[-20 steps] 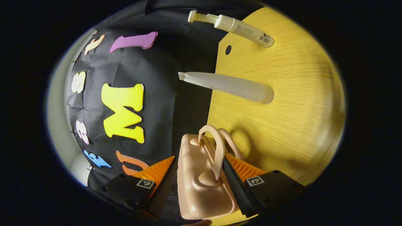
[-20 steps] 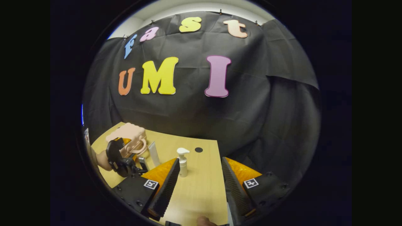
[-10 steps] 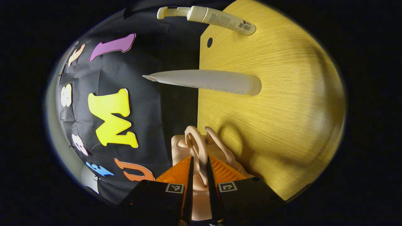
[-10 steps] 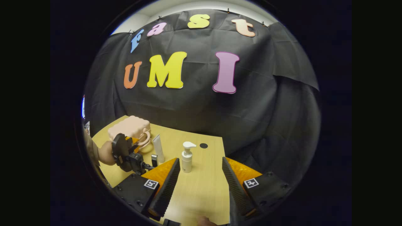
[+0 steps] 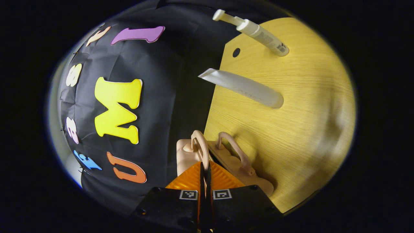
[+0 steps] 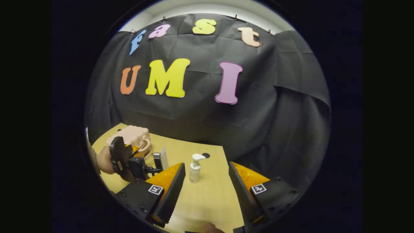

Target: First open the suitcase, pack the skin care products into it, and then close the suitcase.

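Observation:
A small pink suitcase (image 5: 185, 154) stands at the table's back edge by the black cloth. My left gripper (image 5: 204, 165) is shut on one of its two loop handles (image 5: 200, 144). The other handle (image 5: 233, 149) leans away with its half of the shell, so a gap shows between the halves. A white tube (image 5: 245, 89) and a white pump bottle (image 5: 263, 37) stand farther along the table. In the right gripper view, my right gripper (image 6: 206, 166) is open over the table, with the pump bottle (image 6: 195, 168) just beyond its left finger. The suitcase (image 6: 129, 136), the tube (image 6: 164, 157) and the hand-held left gripper (image 6: 135, 149) are at far left.
The wooden table (image 5: 307, 97) has a small dark hole (image 5: 236, 52) near its back edge. Black cloth hangs right behind the table (image 6: 210, 197). A hand (image 6: 103, 160) holds the left gripper at the table's left end.
My left gripper went from open around the suitcase top to shut on one handle. The two suitcase halves have since parted slightly. The right gripper stayed open, hardly moving.

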